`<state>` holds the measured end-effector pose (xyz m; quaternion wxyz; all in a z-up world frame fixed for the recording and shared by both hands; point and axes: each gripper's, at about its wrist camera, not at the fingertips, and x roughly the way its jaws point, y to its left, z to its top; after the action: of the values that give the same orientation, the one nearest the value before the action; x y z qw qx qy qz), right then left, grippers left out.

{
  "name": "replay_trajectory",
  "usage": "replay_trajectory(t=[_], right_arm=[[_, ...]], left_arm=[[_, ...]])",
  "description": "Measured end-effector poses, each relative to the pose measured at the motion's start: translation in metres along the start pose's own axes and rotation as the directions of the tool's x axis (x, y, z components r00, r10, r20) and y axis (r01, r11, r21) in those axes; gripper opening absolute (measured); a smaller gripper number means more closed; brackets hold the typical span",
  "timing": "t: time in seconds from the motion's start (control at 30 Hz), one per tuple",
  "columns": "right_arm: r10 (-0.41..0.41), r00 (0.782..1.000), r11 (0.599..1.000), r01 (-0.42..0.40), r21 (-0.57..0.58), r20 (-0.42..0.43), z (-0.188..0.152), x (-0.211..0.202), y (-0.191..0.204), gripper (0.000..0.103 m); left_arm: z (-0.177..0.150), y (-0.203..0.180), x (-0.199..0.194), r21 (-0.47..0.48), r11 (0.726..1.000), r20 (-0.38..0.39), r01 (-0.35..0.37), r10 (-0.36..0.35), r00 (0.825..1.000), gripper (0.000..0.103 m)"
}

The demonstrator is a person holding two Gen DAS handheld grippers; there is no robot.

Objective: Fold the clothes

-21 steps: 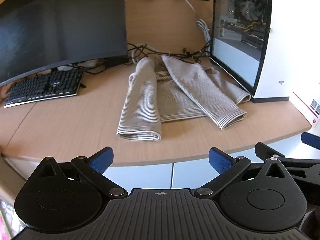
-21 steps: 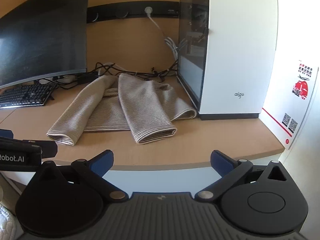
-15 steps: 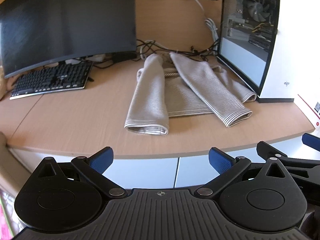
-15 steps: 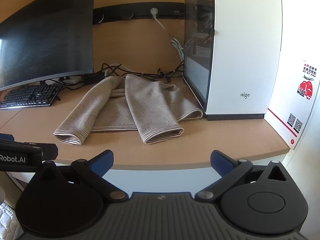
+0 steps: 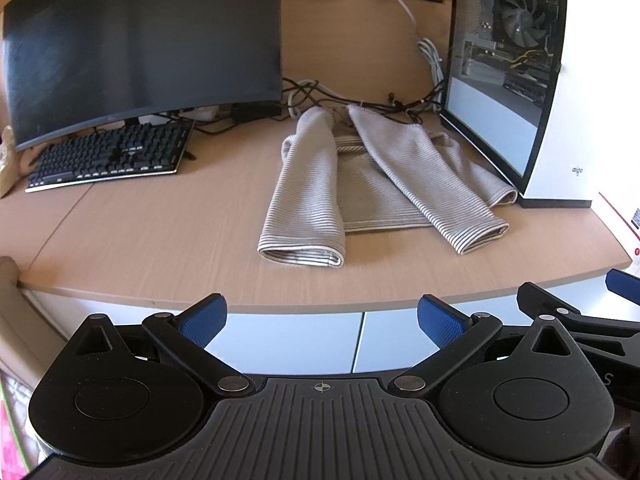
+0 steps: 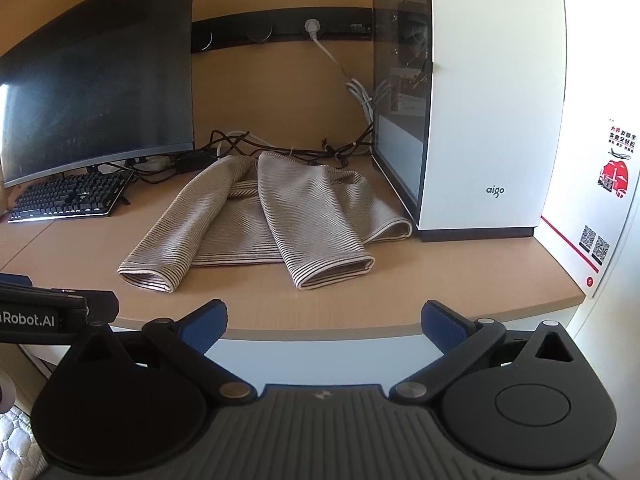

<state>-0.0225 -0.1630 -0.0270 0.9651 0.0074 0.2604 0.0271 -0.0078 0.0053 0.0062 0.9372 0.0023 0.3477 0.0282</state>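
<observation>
A beige striped sweater (image 5: 372, 188) lies on the wooden desk (image 5: 160, 240), both sleeves folded forward over the body, cuffs toward me. It also shows in the right wrist view (image 6: 280, 216). My left gripper (image 5: 322, 320) is open and empty, held off the desk's front edge, well short of the left cuff (image 5: 302, 254). My right gripper (image 6: 324, 322) is open and empty, also off the front edge, short of the right cuff (image 6: 334, 270). Each gripper shows at the edge of the other's view.
A curved monitor (image 5: 140, 48) and black keyboard (image 5: 108, 158) stand at the left. A white PC case (image 6: 480, 120) stands right of the sweater, almost touching it. Cables (image 5: 360, 98) lie behind the sweater. White cabinet fronts (image 5: 292, 344) sit below the desk edge.
Both grippers have drawn back and risen a little, so the sweater sits farther off and more of the desk shows. The sweater has not moved. Both stay open.
</observation>
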Motion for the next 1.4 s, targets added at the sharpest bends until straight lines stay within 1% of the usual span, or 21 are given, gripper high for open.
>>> replay_trajectory(t=[0.63,1.4], right_arm=[[0.01,1.0,1.0,-0.01,0.007,-0.001,0.002,0.001,0.001,0.103],[0.021,1.0,1.0,-0.021,0.01,-0.009,0.004,0.004,0.001,0.103]], left_arm=[[-0.001,0.002,0.009,0.005,1.0,-0.038,-0.014,0.014,0.999,0.103],[-0.001,0.002,0.01,0.003,1.0,-0.045,-0.02,0.02,0.999,0.103]])
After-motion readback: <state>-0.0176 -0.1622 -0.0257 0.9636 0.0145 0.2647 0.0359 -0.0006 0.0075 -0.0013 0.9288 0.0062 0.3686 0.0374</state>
